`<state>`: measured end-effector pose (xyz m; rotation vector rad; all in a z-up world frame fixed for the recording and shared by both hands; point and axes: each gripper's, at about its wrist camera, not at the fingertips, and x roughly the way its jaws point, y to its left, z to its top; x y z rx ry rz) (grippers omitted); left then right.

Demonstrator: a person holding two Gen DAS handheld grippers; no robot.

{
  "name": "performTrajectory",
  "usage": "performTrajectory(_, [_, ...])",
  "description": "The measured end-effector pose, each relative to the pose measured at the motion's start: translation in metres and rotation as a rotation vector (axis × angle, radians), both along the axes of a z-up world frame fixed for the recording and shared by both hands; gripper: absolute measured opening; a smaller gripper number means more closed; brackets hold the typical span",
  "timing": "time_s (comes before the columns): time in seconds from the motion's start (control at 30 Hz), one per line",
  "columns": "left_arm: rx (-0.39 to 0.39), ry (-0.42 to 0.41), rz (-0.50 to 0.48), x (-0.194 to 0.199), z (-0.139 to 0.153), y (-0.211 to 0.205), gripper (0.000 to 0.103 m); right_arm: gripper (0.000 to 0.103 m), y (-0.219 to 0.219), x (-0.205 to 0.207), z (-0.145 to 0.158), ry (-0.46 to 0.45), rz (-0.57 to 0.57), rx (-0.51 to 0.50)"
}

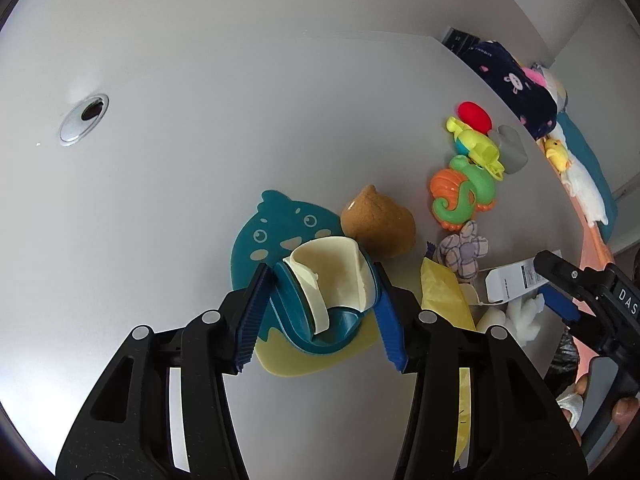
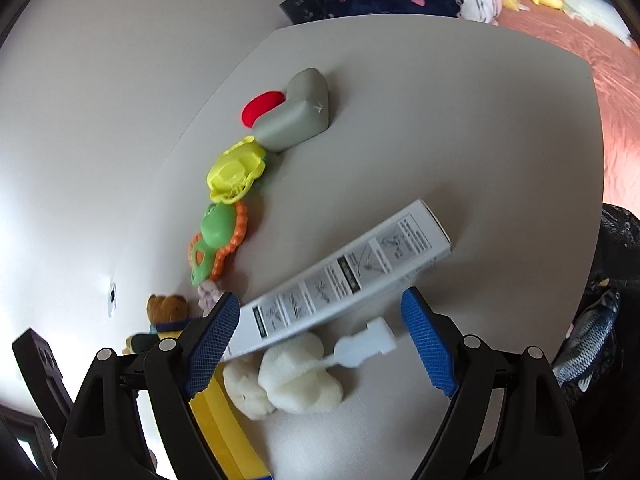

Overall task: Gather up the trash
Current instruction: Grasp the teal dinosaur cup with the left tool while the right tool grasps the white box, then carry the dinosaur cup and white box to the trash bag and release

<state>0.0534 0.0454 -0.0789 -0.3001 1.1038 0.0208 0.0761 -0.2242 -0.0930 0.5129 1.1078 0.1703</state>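
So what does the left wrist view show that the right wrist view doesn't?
Only the left wrist view: the left claw shut on a folded teal-and-cream silicone mat, with a teal dinosaur-shaped mat lying flat beneath it.
Only the right wrist view: the right claw open over the white table, and a plush fish off the table's right edge.
Both: the white instruction box, the white fluffy toy, the green-and-orange seahorse toy, the grey corner piece and the red piece.
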Motion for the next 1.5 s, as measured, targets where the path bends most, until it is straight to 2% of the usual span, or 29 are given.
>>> performTrajectory(0.17, [0.019,0.0,0.018,0.008,-0.002,0.004,0.053,0.083,0.008,0.008,0.001,-0.018,-0.041,-0.059])
performTrajectory(0.3, [0.028,-0.012,0.018,0.009,-0.002,0.008,0.052,0.067,0.016,0.011,0.001,-0.04,-0.039,-0.094])
performTrajectory(0.37, [0.043,-0.018,0.013,0.01,-0.002,0.009,0.051,0.062,0.019,0.016,0.0,-0.045,-0.033,-0.099])
performTrajectory(0.57, [0.053,-0.042,0.007,0.008,-0.003,0.016,0.051,0.059,0.029,0.032,0.002,-0.048,-0.019,-0.168])
performTrajectory(0.63, [0.051,-0.042,0.005,0.009,-0.003,0.017,0.051,0.054,0.035,0.036,0.002,-0.053,-0.007,-0.199])
performTrajectory(0.73, [0.036,-0.044,0.008,0.009,-0.002,0.022,0.048,0.039,0.041,0.041,0.003,-0.061,0.024,-0.186])
performTrajectory(0.8, [0.033,-0.063,0.01,0.008,0.001,0.025,0.036,0.032,0.045,0.042,0.004,-0.072,0.045,-0.174])
performTrajectory(1.0, [0.005,-0.094,0.001,0.005,0.009,0.034,0.035,0.029,0.047,0.036,0.022,-0.154,0.058,-0.144])
performTrajectory(1.2, [0.023,-0.156,-0.005,-0.003,0.032,0.035,0.035,0.029,0.038,0.027,0.052,-0.237,0.049,-0.08])
performTrajectory(1.5, [0.043,-0.226,-0.054,-0.018,0.065,0.013,0.035,0.029,0.022,0.0,0.089,-0.32,0.036,-0.044])
